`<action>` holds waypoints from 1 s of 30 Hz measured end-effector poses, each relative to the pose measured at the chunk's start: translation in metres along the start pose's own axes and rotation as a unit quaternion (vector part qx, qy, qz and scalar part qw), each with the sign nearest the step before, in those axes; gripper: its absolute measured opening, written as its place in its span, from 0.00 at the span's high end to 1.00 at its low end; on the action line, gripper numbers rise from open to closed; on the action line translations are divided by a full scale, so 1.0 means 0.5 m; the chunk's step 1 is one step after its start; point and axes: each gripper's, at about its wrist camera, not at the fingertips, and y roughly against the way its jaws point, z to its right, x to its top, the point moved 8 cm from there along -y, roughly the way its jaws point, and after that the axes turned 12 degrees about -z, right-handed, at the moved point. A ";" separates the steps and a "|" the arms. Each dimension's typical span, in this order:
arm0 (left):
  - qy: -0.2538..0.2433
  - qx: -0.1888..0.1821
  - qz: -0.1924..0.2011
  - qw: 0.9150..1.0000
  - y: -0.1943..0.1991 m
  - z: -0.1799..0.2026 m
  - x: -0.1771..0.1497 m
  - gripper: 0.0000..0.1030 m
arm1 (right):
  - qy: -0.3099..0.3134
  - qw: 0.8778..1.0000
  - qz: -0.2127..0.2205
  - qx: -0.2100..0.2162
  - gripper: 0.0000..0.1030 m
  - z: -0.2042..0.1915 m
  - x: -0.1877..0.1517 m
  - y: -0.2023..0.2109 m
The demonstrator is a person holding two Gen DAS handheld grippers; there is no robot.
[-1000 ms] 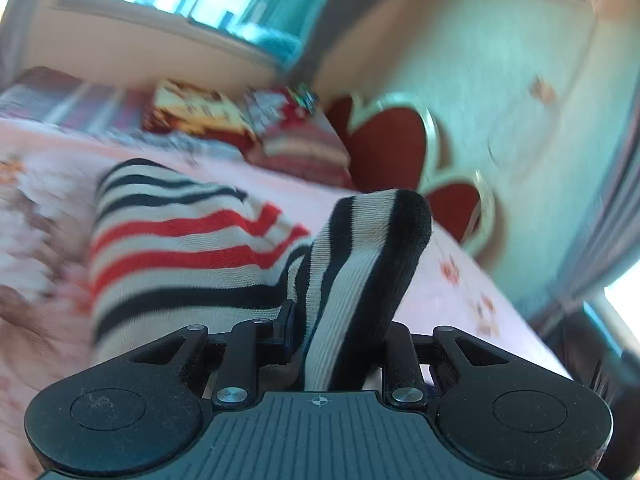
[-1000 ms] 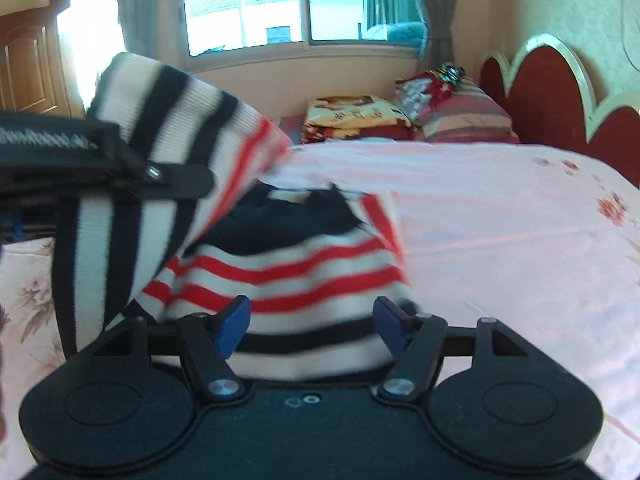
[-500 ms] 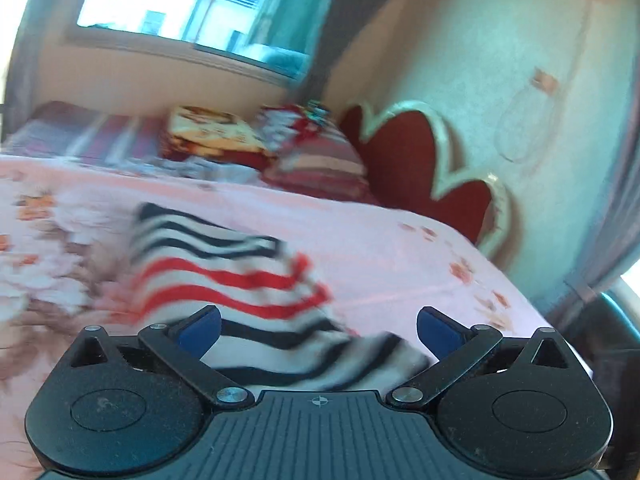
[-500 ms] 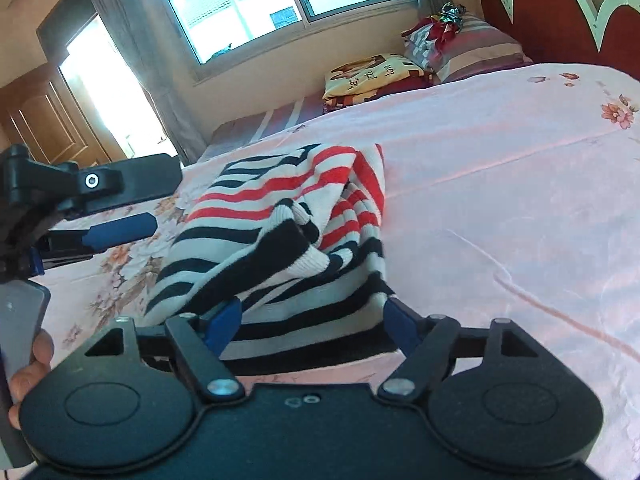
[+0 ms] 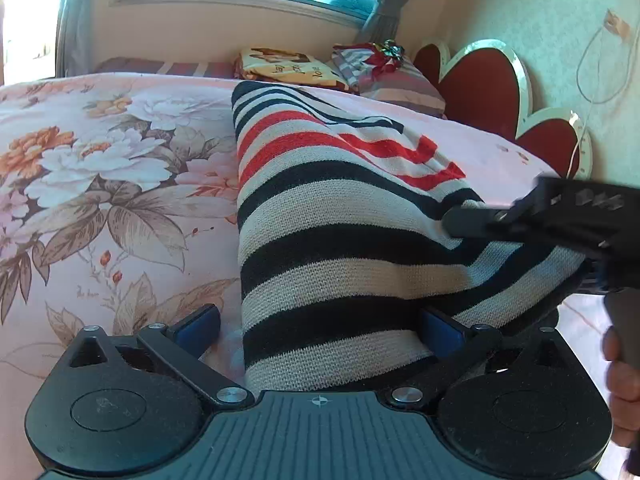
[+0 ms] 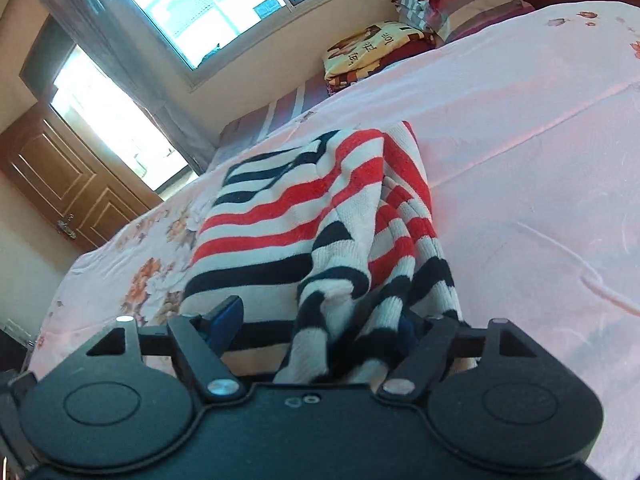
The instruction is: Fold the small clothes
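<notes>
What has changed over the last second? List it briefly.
The left gripper let go of the sweater sleeve, opened, and dropped to the hem. The sleeve now lies folded across the sweater. The right gripper moved in low at the hem, open. The sweater stays on the bed.

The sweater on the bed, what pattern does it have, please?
Red, black and white stripes on the sweater; clearest in the right wrist view.

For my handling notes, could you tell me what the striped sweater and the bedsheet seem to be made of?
Striped sweater: knitted yarn, perhaps cotton or acrylic; matte, with visible stitch rows and ribbed cuffs. Bedsheet: thin woven fabric, printed with flowers, smooth with light creases.
</notes>
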 end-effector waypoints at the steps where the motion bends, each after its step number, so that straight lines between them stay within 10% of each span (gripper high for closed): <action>1: 0.000 0.000 0.000 1.000 0.002 0.000 0.001 0.00 | 0.005 1.000 0.006 -0.013 0.53 0.003 0.003 -0.003; 5: -0.002 -0.012 0.022 1.000 0.027 0.005 0.007 0.00 | 0.045 0.998 0.042 -0.014 0.77 -0.011 0.013 0.036; 8: -0.014 -0.011 0.049 0.999 0.053 0.020 0.020 0.00 | 0.106 0.990 0.089 -0.011 0.77 -0.040 0.031 0.097; 21: -0.026 -0.001 -0.004 1.000 0.005 0.037 -0.001 0.00 | 0.037 0.999 0.018 -0.020 0.62 0.068 -0.021 0.093; 30: -0.042 0.001 -0.011 0.999 -0.001 0.043 -0.001 0.00 | 0.007 0.998 0.000 -0.069 0.79 0.132 -0.076 0.079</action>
